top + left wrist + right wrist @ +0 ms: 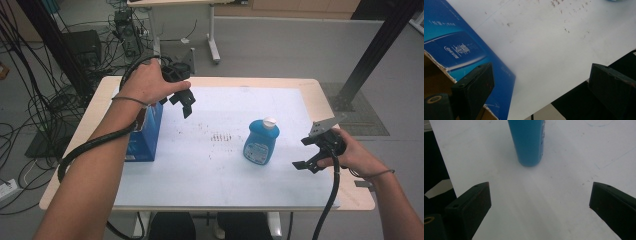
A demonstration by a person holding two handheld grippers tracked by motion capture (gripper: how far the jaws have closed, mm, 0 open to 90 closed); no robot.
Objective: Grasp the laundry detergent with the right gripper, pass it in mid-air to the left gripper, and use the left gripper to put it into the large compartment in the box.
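The bench (320, 100) carries an open blue box (147, 135) at its left and an upright blue bottle (261, 142) mid-right. The left gripper (182, 102) hovers wide over the box; the right gripper (310, 152), wide and empty, should approach level, squaring its jaws around the bottle's body.

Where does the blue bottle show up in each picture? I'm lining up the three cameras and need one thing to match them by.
High view: the blue bottle stands right of centre on the white sheet, apart from the right gripper.
Left gripper view: a blue sliver at the top edge, far right, is probably it, too little to be sure.
Right gripper view: its lower body stands top centre, ahead of the open jaws.
Shared landmark: the white sheet.
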